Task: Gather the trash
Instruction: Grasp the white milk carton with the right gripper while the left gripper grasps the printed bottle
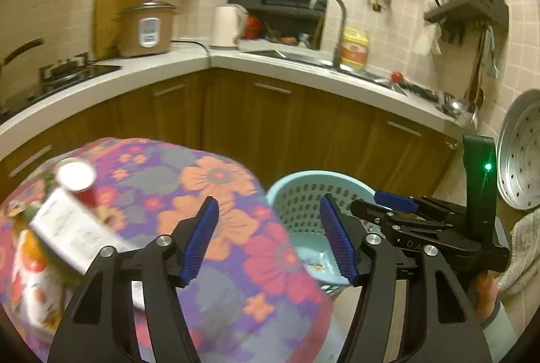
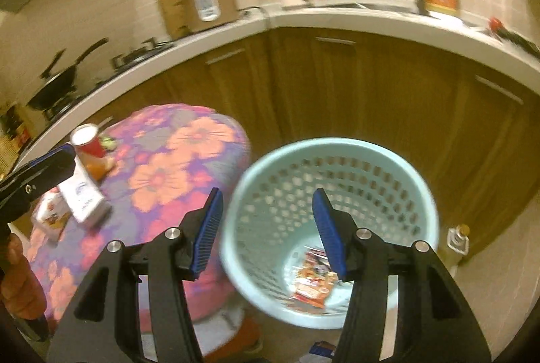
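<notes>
- Right wrist view: showed both grippers parted and empty, right gripper (image 2: 266,228) over the basket (image 2: 398,157), left gripper (image 1: 268,236) beside the basket.
- Left on the table (image 2: 175,167) beside the basket: white carton (image 2: 82,194), red cup (image 2: 88,142).
- Judged light, crushable; best pinched across the carton's flat sides.
- Wrapper (image 2: 312,285) already inside the basket.

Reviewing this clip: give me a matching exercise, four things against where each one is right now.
Things:
1. wrapper
2. red cup
3. rice cooker
4. white carton

Places:
A. on the counter, in front of a wooden board
B. at the bottom of the blue basket
C. lying on the floral cloth, nearer the camera than the cup
D. upright at the far edge of the floral cloth

Pairs: 1-B, 2-D, 3-A, 4-C
</notes>
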Demonstrator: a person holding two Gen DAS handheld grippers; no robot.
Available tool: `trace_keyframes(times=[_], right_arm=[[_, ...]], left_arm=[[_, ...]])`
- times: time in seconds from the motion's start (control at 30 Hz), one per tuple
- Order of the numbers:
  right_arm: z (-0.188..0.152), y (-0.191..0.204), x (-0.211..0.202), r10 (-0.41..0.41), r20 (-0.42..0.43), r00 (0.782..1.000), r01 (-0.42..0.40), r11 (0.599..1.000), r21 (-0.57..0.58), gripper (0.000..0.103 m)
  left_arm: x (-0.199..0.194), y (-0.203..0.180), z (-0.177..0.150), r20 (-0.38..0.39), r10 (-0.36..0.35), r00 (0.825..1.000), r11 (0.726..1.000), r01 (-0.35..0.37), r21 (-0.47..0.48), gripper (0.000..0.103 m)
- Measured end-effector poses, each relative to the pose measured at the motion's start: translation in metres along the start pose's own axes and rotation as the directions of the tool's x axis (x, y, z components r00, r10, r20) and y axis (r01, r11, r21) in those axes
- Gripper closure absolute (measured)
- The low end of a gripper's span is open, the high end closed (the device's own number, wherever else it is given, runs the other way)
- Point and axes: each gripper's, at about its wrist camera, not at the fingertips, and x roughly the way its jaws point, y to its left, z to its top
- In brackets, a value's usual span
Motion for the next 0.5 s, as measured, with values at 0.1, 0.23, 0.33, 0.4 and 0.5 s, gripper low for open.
trace_keyframes(times=[0.1, 0.23, 0.33, 0.4, 0.5], right_arm=[[0.000, 0.035, 0.005, 0.072, -0.006, 0.997, -0.072, 0.996, -0.055, 0.051], [0.001, 0.080, 0.015, 0.146, -0.019, 0.989, -0.147, 0.982, -0.123, 0.046], [-0.001, 0.109, 0.022, 0.200, -0.032, 0.979, -0.203, 0.966, -0.158, 0.043], [-0.002, 0.130, 0.029, 0.238, -0.046, 0.970, -0.243, 0.953, -0.182, 0.043], [-0.002, 0.152, 0.037, 0.276, -0.052, 0.960, -0.281, 0.937, -0.208, 0.042]], left_arm=[[-0.026, 0.022, -0.008, 0.027, 0.054, 0.998, 0.998, -0.053, -0.029, 0.038], [-0.058, 0.052, -0.017, 0.052, 0.139, 0.989, 0.989, -0.136, -0.065, 0.036], [-0.081, 0.076, -0.025, 0.070, 0.204, 0.976, 0.976, -0.198, -0.088, 0.035], [-0.096, 0.095, -0.032, 0.074, 0.258, 0.963, 0.962, -0.249, -0.114, 0.032], [-0.112, 0.120, -0.041, 0.074, 0.319, 0.945, 0.940, -0.305, -0.152, 0.028]])
